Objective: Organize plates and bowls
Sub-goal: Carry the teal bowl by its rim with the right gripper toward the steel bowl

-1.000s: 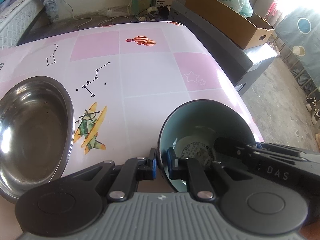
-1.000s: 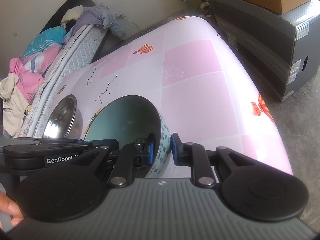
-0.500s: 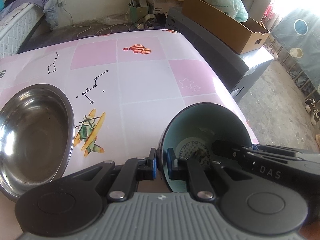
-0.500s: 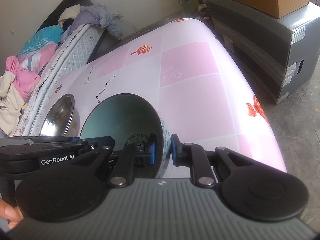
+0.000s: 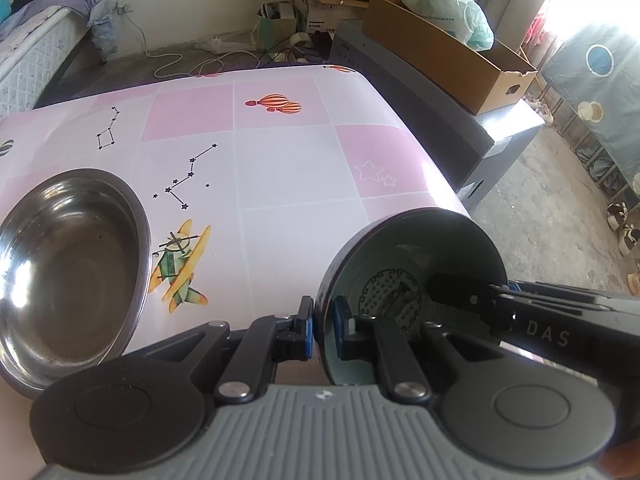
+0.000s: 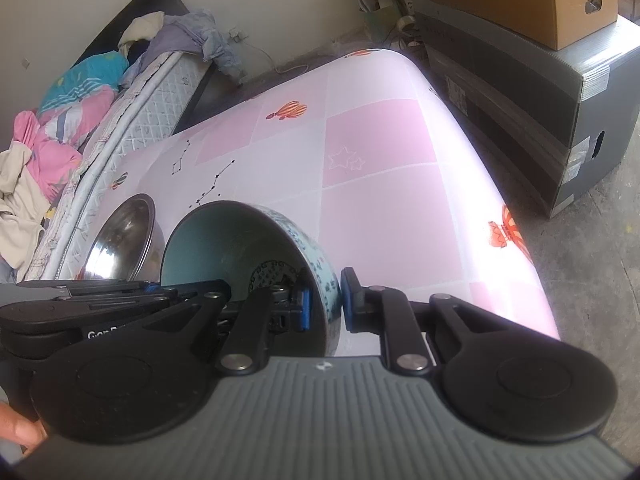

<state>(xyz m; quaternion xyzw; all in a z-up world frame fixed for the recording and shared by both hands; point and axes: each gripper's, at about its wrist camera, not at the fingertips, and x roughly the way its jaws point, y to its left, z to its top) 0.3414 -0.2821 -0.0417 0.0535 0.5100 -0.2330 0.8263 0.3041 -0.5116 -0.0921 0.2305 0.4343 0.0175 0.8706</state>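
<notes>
Teal-lined ceramic bowl with dark rim and patterned outside (image 5: 408, 280), tipped on side, mouth facing far edge of pink checked table (image 5: 288, 168).

Left gripper (image 5: 323, 328) clamped on bowl's left wall; right gripper (image 6: 323, 304) clamped on opposite wall.

Bowl sits near table's right edge, toward near side.

Empty stainless steel bowl (image 5: 68, 272) upright toward left edge, well apart, on left gripper's side.

Likely next: carry ceramic bowl leftward, level it for nesting.
</notes>
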